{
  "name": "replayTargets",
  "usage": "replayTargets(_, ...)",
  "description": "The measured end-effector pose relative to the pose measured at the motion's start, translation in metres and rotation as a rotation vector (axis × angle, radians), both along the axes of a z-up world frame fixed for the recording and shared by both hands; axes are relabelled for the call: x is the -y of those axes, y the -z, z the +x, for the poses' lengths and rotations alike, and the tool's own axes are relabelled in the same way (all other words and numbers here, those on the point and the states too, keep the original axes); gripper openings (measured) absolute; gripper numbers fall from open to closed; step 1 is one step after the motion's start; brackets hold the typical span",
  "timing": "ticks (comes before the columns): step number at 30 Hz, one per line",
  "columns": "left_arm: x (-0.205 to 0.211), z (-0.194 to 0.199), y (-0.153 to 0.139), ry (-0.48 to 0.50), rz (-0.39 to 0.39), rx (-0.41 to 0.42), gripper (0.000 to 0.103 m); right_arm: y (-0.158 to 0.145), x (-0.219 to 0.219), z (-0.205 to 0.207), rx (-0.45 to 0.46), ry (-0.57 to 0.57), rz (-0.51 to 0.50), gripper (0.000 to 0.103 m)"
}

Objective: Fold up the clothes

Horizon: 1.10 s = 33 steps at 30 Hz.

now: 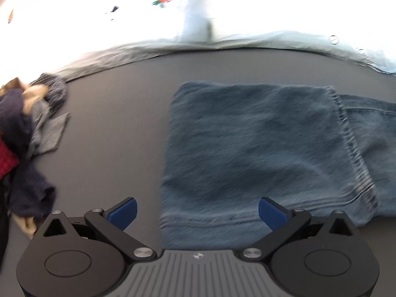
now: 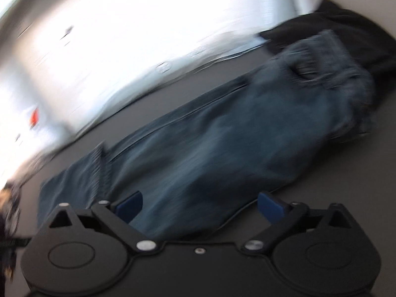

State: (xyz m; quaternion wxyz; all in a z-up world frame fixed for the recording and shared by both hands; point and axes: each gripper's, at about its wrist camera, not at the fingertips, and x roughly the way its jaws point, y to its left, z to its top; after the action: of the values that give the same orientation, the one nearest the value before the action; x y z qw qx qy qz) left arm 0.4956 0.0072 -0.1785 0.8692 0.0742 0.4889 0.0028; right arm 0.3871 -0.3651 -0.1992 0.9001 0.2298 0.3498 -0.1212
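A pair of blue jeans (image 1: 259,148) lies flat on the dark grey table, the leg end folded over with its hem seam (image 1: 354,148) showing at the right. My left gripper (image 1: 198,210) hovers open above the near edge of that folded leg, nothing between its blue pads (image 1: 123,211). In the blurred right wrist view the jeans (image 2: 222,148) stretch diagonally from lower left up to the waistband (image 2: 321,59) at upper right. My right gripper (image 2: 200,206) stands wide open over their near edge, holding nothing.
A heap of mixed clothes (image 1: 22,133) in navy, grey, tan and red sits at the table's left. A black garment (image 2: 346,32) lies behind the jeans' waistband. A pale sheet (image 1: 222,42) with a strawberry print runs along the table's far edge.
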Motion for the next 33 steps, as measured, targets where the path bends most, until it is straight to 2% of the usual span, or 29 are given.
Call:
replayTargets(4,0.025,0.020,0.004,0.073,0.046,-0.008,0.103,0.016,0.049,0.002,-0.039,0.202,-0.024,0.102)
replayTargets(7,0.043,0.031,0.014,0.124,0.071,-0.034,0.103,0.033,0.091,-0.003,-0.065,0.350,0.046,0.102)
replayTargets(9,0.055,0.035,0.027,0.156,0.126,-0.067,0.103,0.041,0.115,-0.007,-0.052,0.413,0.116,0.102)
replayTargets(11,0.067,0.033,0.040,0.176,0.197,-0.079,0.103,0.044,0.132,-0.010,-0.002,0.424,0.158,0.102)
replayTargets(14,0.077,0.026,0.041,0.160,0.244,-0.039,0.103,0.046,0.146,-0.001,0.018,0.388,0.142,0.099)
replayTargets(17,0.081,0.023,0.042,0.137,0.263,-0.028,0.103,0.047,0.153,0.010,0.031,0.392,0.126,0.095)
replayTargets(21,0.083,0.018,0.043,0.125,0.279,-0.009,0.103,0.049,0.164,0.020,0.062,0.498,0.190,0.094)
replayTargets(22,0.085,0.017,0.043,0.129,0.288,-0.002,0.103,0.050,0.167,0.018,0.071,0.527,0.215,0.091)
replayTargets(23,0.086,0.016,0.043,0.129,0.294,0.002,0.103,0.050,0.171,0.016,0.081,0.556,0.241,0.081)
replayTargets(24,0.087,0.015,0.044,0.125,0.296,0.003,0.103,0.052,0.175,0.015,0.103,0.565,0.286,0.059)
replayTargets(26,0.085,0.016,0.042,0.109,0.286,-0.001,0.103,0.061,0.184,0.006,0.177,0.586,0.442,0.044)
replayTargets(27,0.083,0.017,0.042,0.097,0.272,-0.006,0.103,0.063,0.185,0.003,0.192,0.586,0.459,0.037)
replayTargets(28,0.081,0.018,0.041,0.085,0.256,-0.011,0.103,0.064,0.185,0.001,0.208,0.586,0.474,0.036)
replayTargets(30,0.075,0.023,0.041,0.068,0.214,-0.023,0.103,0.058,0.182,0.001,0.219,0.540,0.422,0.027)
replayTargets(33,0.065,0.025,0.041,0.052,0.155,-0.032,0.103,0.051,0.180,-0.005,0.280,0.504,0.466,0.025)
